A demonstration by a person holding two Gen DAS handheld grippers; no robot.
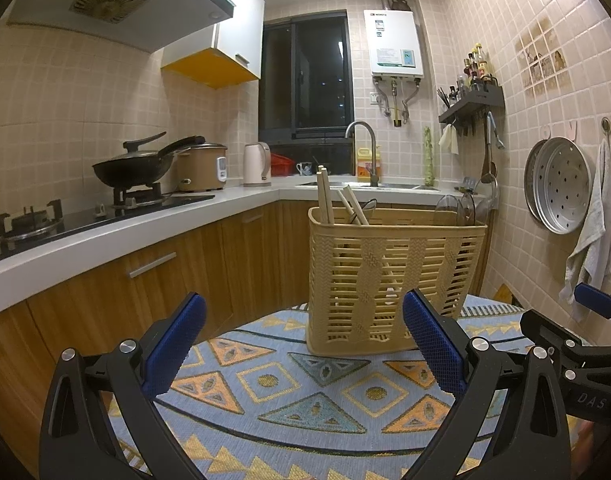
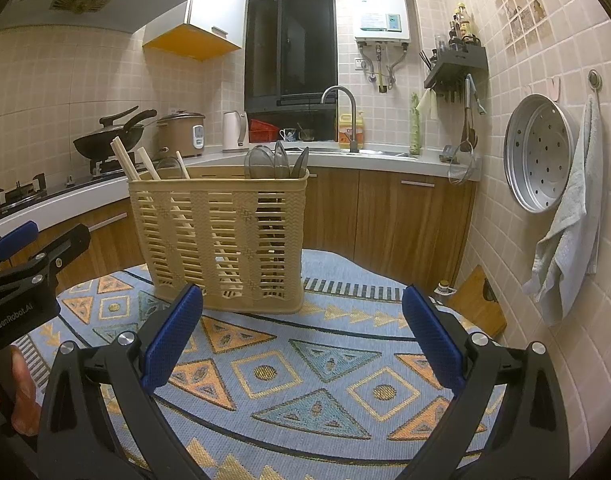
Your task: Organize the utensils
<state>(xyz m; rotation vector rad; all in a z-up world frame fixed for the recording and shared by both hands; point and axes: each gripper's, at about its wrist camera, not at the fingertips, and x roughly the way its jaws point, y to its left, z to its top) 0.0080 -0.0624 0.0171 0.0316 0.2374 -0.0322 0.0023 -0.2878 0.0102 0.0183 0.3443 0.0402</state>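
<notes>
A tan slotted utensil basket (image 1: 389,280) (image 2: 221,240) stands upright on the patterned blue tablecloth (image 1: 305,392) (image 2: 305,368). Wooden chopsticks (image 1: 325,196) (image 2: 125,160) poke out of its left compartment, and clear plastic spoons (image 1: 459,208) (image 2: 275,162) stick up from its right one. My left gripper (image 1: 303,344) is open with nothing between its blue pads, a short way in front of the basket. My right gripper (image 2: 303,340) is open too and holds nothing, just before the basket's right half. Each gripper shows at the edge of the other's view.
A white counter (image 1: 125,236) with a gas hob, a black wok (image 1: 133,166), a rice cooker and a kettle runs along the left. A sink and tap (image 2: 341,120) lie behind. Steamer trays (image 2: 539,152) and a towel (image 2: 565,240) hang on the right wall. A hand (image 2: 21,396) holds the left gripper.
</notes>
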